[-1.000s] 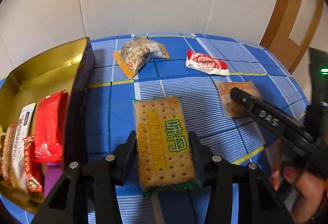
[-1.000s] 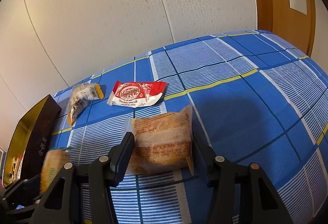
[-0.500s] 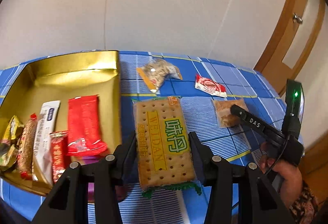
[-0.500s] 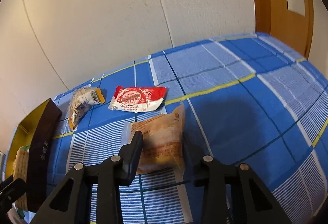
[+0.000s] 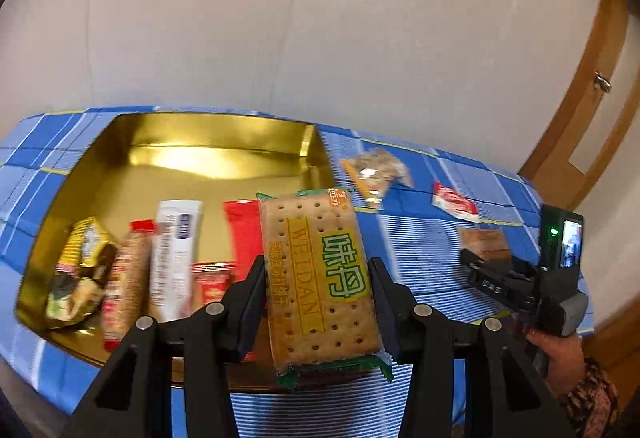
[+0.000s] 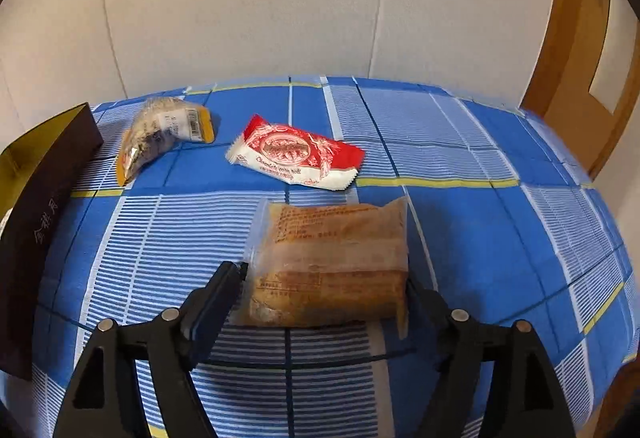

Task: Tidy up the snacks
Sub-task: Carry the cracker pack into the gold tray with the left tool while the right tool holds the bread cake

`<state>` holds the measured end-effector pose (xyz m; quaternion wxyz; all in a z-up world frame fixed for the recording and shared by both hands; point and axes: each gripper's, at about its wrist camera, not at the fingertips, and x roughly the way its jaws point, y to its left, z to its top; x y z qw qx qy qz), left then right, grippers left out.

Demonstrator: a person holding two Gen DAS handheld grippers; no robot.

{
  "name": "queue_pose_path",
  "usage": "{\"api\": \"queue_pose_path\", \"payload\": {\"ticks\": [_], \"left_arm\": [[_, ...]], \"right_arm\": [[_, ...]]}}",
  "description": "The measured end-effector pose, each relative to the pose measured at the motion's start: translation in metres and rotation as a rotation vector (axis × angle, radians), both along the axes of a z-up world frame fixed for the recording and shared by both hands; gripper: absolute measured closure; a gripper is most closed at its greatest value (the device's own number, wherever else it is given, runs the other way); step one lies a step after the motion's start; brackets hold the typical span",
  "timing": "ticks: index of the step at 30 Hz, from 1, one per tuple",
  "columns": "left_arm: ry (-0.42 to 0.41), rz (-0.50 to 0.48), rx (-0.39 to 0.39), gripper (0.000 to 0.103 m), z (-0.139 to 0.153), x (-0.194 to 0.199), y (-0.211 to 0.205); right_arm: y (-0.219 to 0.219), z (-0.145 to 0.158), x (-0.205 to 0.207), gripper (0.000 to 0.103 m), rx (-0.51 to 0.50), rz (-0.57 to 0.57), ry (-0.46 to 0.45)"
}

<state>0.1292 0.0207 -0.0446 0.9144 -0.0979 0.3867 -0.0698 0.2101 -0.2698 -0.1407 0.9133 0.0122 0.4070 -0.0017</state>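
Red packet (image 5: pixel 244 234) half behind the cracker pack (image 5: pixel 318 278); box (image 6: pixel 36 234) cut by the frame edge.

Bright, even light; fisheye-bent edges (left view motion-blurred), glare in tin (image 5: pixel 208 157).

Nine snack packets (image 5: pixel 318 274), one gold tin (image 5: pixel 216 141), two claws (image 5: pixel 318 290).

Shiny gold metal tin (image 5: pixel 224 157), glossy plastic cracker wrapper (image 5: pixel 320 270), woven checked cloth (image 6: pixel 460 238) on the tabletop, varnished wooden door (image 6: pixel 580 49) gleaming.
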Motion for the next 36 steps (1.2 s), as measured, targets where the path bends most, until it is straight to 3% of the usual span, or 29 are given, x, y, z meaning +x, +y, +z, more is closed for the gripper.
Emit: {"api": "queue_pose_path", "payload": {"ticks": [5,21,25,27,30,31,36], "left_arm": [[0.017,0.062,0.021,0.054,-0.007,0.004,0.038],[0.134,0.225,0.100,0.053,-0.040,0.048,0.116],[0.113,0.276,0.089,0.043,-0.040,0.048,0.128],[0.095,0.278,0.076,0.043,-0.038,0.043,0.129],[0.083,0.269,0.087,0.045,-0.037,0.036,0.125],[0.082,0.266,0.106,0.054,-0.038,0.034,0.122],[0.093,0.281,0.152,0.054,-0.042,0.041,0.121]], "right_arm": [[-0.009,0.003,-0.001,0.044,0.057,-0.017,0.002],[-0.022,0.015,-0.009,0.044,0.224,-0.046,-0.047],[-0.023,0.016,-0.009,0.044,0.247,-0.042,-0.050],[-0.021,0.018,-0.010,0.044,0.250,-0.038,-0.052],[-0.017,0.019,-0.010,0.044,0.249,-0.028,-0.058],[-0.016,0.020,-0.010,0.044,0.246,-0.025,-0.060],[-0.010,0.028,-0.014,0.044,0.249,-0.006,-0.089]]}}
